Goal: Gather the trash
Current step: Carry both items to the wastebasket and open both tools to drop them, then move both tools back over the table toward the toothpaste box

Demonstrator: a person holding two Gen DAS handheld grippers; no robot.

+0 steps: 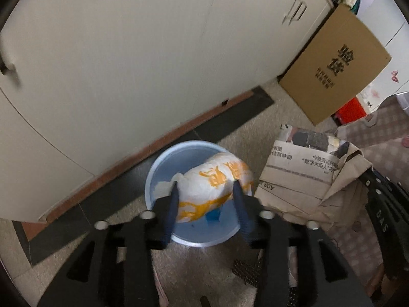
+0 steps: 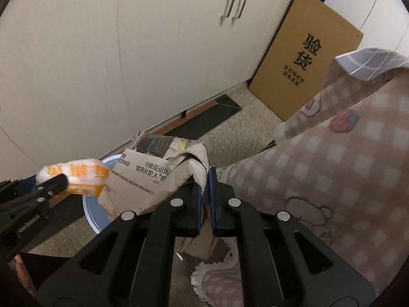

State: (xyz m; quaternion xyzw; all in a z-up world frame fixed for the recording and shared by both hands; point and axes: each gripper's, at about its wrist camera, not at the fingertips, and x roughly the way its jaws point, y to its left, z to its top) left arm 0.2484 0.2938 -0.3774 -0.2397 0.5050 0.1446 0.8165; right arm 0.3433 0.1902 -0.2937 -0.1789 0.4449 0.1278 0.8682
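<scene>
Blue fingers (image 1: 174,199) of the left gripper (image 1: 205,192) flank a white-orange wrapper (image 1: 217,181), apparently loosened, over the blue bin (image 1: 153,179); it should be released squarely; torn cardboard (image 2: 143,179) is clamped by the right gripper (image 2: 204,186).

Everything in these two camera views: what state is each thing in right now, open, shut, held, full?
Crumpled white-and-orange plastic bag: between the left gripper's fingers, over the bin.
Round pale blue plastic bin: open, on the floor, scraps inside.
Torn brown newspaper bundle: pinched by the right gripper.
Left gripper: open around the bag.
Right gripper: shut on paper.
White cupboard doors: closed.
Flat brown cardboard box: leaning upright.
</scene>
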